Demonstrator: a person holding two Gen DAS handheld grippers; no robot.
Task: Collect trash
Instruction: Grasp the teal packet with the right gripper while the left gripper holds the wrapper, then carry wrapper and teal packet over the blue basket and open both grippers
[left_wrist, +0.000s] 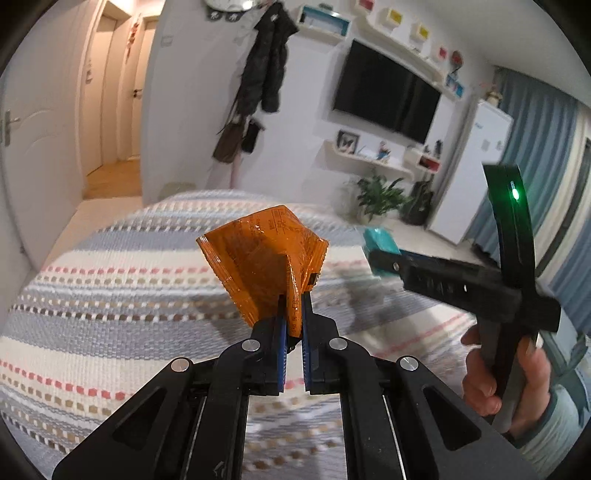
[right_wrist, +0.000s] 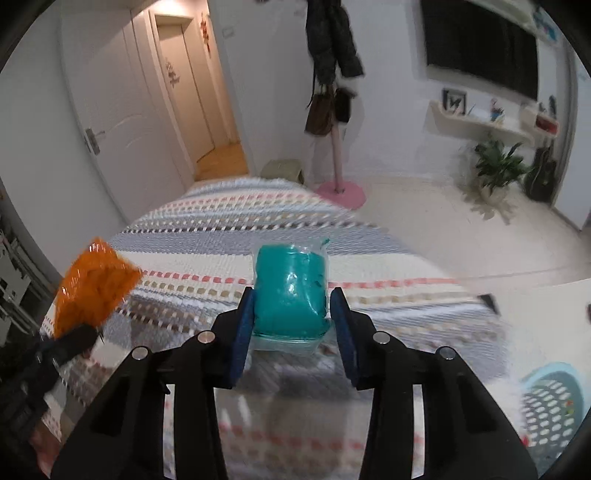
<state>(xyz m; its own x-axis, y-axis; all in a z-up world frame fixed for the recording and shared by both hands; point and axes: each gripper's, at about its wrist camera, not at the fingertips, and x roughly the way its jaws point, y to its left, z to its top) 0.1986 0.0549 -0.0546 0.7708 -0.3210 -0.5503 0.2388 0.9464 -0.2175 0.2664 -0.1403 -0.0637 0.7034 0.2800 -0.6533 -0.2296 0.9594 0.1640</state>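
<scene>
My left gripper (left_wrist: 293, 306) is shut on a crumpled orange plastic wrapper (left_wrist: 264, 262) and holds it above the striped bed cover (left_wrist: 110, 295). My right gripper (right_wrist: 293, 306) is shut on a teal packet in clear plastic (right_wrist: 291, 291), also above the bed. In the left wrist view the right gripper (left_wrist: 380, 258) shows at the right with the teal packet (left_wrist: 380, 240) at its tip. In the right wrist view the orange wrapper (right_wrist: 94, 284) and the left gripper (right_wrist: 70, 339) show at the left.
A light blue perforated basket (right_wrist: 554, 406) stands on the floor at the lower right. A coat rack with a pink base (right_wrist: 341, 194), a potted plant (right_wrist: 496, 166), a wall TV (left_wrist: 388, 92) and a white fridge (left_wrist: 469, 173) lie beyond the bed.
</scene>
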